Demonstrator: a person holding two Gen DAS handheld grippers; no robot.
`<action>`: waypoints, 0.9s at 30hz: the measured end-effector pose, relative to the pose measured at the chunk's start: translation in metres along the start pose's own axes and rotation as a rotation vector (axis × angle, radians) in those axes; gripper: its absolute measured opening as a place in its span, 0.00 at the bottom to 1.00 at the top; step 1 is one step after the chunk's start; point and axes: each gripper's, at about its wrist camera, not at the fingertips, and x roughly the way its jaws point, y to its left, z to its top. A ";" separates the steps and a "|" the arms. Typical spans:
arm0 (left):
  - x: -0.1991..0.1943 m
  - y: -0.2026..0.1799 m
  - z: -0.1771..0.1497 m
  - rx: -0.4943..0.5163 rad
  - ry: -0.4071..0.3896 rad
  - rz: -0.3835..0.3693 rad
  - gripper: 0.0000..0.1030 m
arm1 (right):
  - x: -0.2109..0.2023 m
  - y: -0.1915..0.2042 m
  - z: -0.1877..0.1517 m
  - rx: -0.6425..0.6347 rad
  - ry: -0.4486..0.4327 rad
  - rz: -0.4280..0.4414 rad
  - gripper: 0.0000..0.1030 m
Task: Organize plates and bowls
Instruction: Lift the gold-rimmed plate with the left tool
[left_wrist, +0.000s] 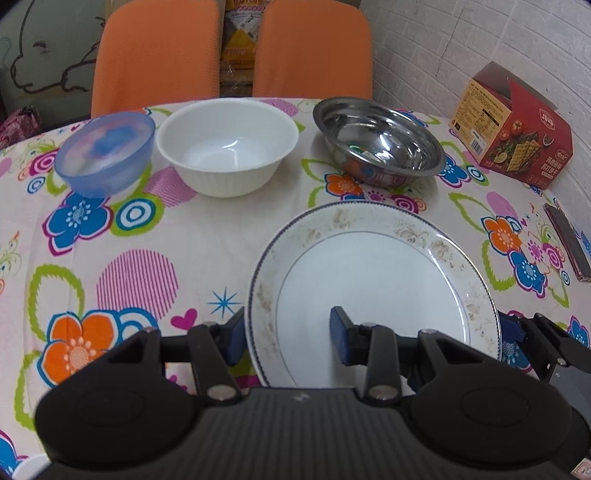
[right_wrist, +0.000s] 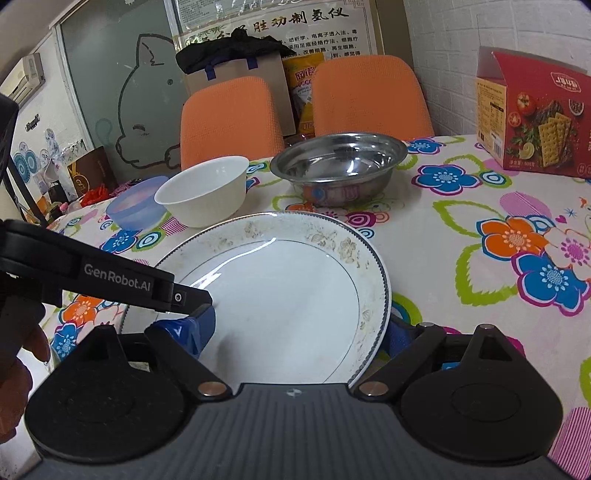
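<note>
While the white plate (left_wrist: 373, 280) is lying on the flowered tabletop (left_wrist: 122, 240), the left tool (left_wrist: 288, 332) is straddling its left rim with narrow jaws; whether the pads are pressing it, I cannot tell. The right tool (right_wrist: 299, 334) is standing wide around the plate's right rim. Behind are sitting three bowls (blue (left_wrist: 105, 153), white (left_wrist: 227, 146), steel (left_wrist: 378, 142)).

Plate (left_wrist: 373, 280) nearest on table (left_wrist: 207, 236); behind it, left to right: plastic bowl (left_wrist: 105, 153), ceramic bowl (left_wrist: 227, 146), steel bowl (left_wrist: 376, 142).
</note>
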 end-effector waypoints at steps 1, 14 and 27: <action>0.000 0.001 0.000 0.001 -0.003 -0.004 0.36 | 0.000 0.001 0.000 -0.006 0.002 0.002 0.77; 0.007 -0.009 0.002 0.046 -0.023 0.026 0.49 | 0.012 0.009 -0.001 -0.122 0.009 -0.066 0.79; -0.058 -0.006 -0.011 0.018 -0.081 0.021 0.44 | -0.036 0.032 0.006 -0.051 -0.057 -0.040 0.80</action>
